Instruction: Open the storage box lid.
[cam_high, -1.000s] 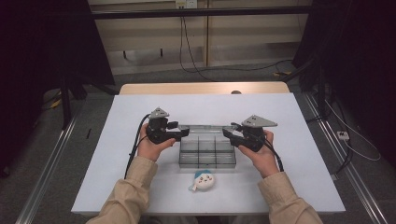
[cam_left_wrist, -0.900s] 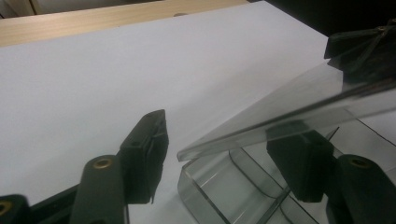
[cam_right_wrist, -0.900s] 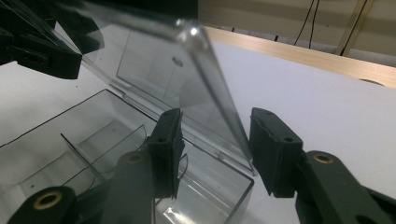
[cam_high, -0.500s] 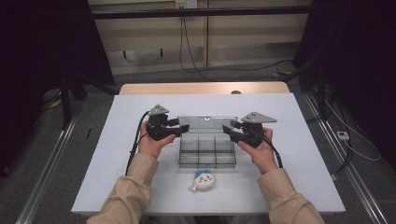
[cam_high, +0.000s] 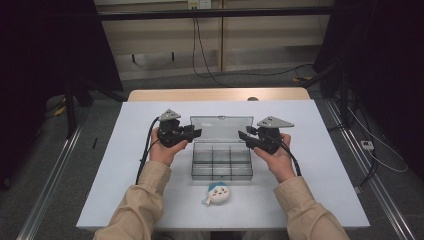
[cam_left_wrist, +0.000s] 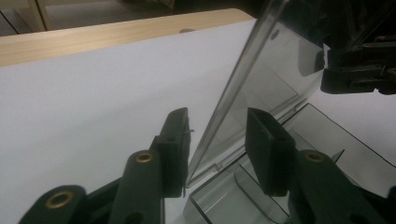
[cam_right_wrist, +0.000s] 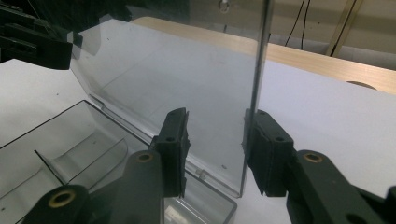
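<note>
1. The clear box (cam_high: 221, 161) sits mid-table, its lid (cam_high: 220, 128) raised upright, the far table (cam_high: 125, 150) bare behind it.
2. A small plush toy (cam_high: 217, 194) lies just in front.
3. The left gripper (cam_left_wrist: 217, 140) straddles the lid's left edge, jaws just closing, pads seemingly not yet pressing.
4. The right gripper (cam_right_wrist: 215, 140) likewise straddles the right edge, closing.

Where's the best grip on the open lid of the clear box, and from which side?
Take the lid by its two short end edges, one hand-held gripper from each side. It stands upright as a thin clear panel, so each end slips between the jaws, as with the left hand-held gripper.
</note>
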